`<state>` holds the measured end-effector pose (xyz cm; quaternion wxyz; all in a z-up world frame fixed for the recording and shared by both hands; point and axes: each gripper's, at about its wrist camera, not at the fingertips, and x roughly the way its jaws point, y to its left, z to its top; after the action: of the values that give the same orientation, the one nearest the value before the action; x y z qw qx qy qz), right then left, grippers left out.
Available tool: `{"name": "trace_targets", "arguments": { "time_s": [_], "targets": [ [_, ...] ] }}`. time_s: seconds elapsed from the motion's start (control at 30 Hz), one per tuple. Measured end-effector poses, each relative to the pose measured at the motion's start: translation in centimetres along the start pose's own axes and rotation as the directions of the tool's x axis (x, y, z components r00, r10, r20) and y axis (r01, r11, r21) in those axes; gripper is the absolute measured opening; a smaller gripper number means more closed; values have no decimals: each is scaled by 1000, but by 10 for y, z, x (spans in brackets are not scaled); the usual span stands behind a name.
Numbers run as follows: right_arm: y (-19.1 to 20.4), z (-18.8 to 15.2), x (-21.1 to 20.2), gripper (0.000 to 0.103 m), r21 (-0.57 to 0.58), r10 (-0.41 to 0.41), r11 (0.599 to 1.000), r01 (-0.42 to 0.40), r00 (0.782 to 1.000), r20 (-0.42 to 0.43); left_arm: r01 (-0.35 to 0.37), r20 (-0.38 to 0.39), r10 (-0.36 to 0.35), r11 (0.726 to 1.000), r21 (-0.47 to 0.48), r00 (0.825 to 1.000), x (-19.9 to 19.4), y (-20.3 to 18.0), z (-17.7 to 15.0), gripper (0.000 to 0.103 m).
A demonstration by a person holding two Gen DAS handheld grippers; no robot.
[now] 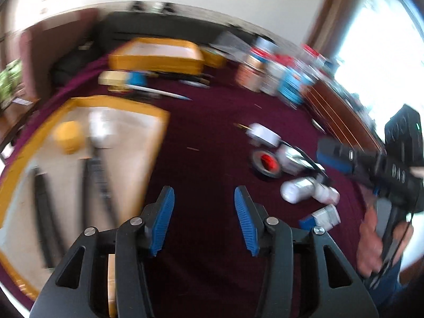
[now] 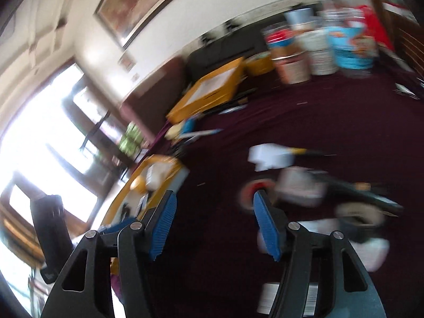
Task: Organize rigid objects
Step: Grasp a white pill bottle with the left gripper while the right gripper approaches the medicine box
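Note:
A heap of small rigid items lies on the maroon tablecloth (image 1: 212, 132): a white box (image 1: 262, 133), a black tape roll (image 1: 266, 164) with a red centre, two white bottles (image 1: 299, 190) and a small blue and white carton (image 1: 322, 217). My left gripper (image 1: 204, 212) hovers open over bare cloth, left of the heap, with nothing between its blue pads. The yellow-rimmed tray (image 1: 114, 102) beside it holds a yellow lump, a white item and dark tools. My right gripper (image 2: 216, 222) is open and empty, just short of the blurred tape roll (image 2: 254, 193) and white box (image 2: 270, 156).
A second yellow tray (image 1: 156, 61) sits at the back with pens and a blue item in front of it. Several jars and tubs (image 1: 278, 76) crowd the far right corner. A hand (image 1: 371, 238) holds the right gripper (image 1: 328, 153). Both views are motion-blurred.

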<state>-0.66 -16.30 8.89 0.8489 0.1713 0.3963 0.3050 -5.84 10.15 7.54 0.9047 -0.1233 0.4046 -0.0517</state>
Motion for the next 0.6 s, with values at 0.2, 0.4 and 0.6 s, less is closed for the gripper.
{"name": "trace_targets", "arguments": {
  "time_s": [0.2,0.4,0.6],
  "targets": [
    [-74,2,-43,55,179,-84,982,61,989,123,163,-144,-131,956,242,981,48,-87,10,46],
    [-104,3,-47,55,238,-69,971,36,989,134,231,-248,-130,867,441,960,83,-148,16,45],
    [-113,1,-49,55,243,-15,970,-18,991,133,225,-317,-56,819,528,947,118,-171,12,45]
  ]
}}
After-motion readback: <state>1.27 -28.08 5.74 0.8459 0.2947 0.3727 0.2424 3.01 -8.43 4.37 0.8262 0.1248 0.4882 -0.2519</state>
